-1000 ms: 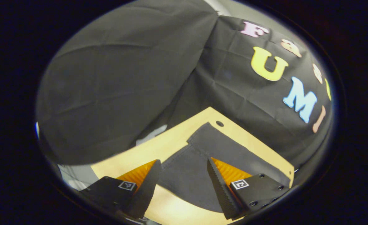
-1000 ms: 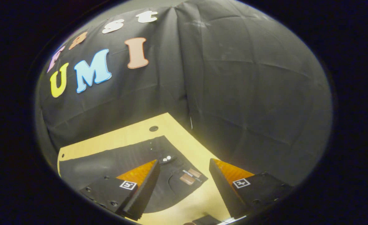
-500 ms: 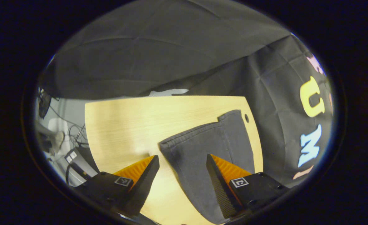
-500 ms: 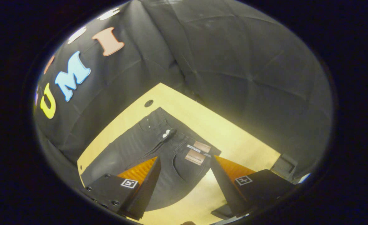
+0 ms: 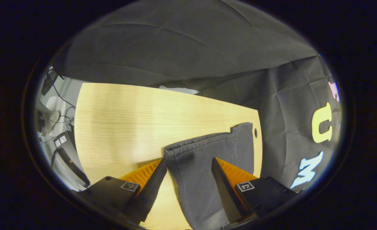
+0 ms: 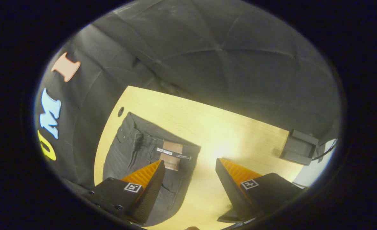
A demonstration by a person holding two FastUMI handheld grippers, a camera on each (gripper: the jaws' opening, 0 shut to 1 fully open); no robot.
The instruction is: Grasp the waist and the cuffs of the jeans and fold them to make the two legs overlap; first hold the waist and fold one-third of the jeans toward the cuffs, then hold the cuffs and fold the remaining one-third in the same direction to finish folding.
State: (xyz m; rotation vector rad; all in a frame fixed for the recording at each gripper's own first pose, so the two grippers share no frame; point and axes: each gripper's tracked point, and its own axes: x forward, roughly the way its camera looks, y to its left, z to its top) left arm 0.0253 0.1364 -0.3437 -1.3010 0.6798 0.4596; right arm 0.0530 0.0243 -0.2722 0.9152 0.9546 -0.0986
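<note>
Both open grippers have swung outward, the left gripper [image 5: 188, 166] over the cuffs [image 5: 204, 143], the right gripper [image 6: 190, 166] beside the waist [image 6: 162, 140], ready to grab the jeans [image 6: 143, 153].

Dim booth, overhead glare on table [image 6: 226, 140], fisheye-warped edges, sharp.

Both views steeply down over one table [image 5: 118, 121], opposite ends.

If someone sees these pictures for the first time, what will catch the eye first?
Dark jeans lie flat on the pale wooden table, waist with its tags in the right gripper view, cuffs in the left gripper view. The left gripper and the right gripper both stand open above them.
</note>
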